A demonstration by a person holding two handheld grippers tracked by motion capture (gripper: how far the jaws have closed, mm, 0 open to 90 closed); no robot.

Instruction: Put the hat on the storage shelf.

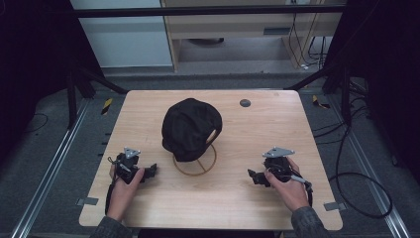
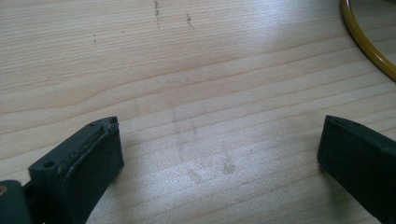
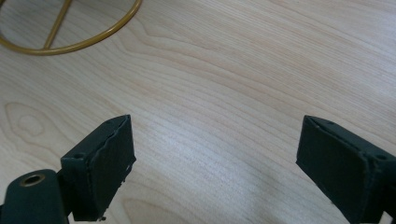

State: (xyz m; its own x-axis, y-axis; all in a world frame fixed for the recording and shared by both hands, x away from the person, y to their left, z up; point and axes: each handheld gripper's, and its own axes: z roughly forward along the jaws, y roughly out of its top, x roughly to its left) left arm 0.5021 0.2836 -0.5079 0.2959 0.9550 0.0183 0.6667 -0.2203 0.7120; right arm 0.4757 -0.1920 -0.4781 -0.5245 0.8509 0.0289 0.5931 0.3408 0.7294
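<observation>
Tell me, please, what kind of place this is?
Probably a lab bench for recording handling demonstrations: a light wooden table framed by metal floor rails, with loose black cables at its side. A black fabric cap sits on a brass wire stand.

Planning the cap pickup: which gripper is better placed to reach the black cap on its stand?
Left, marginally. The left gripper sits nearer the black cap and its stand than the right gripper. Both point inward, jaws open and empty.

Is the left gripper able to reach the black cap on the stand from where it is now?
Probably yes. The left gripper rests open beside the stand's ring, and bare table lies between it and the black cap.
</observation>
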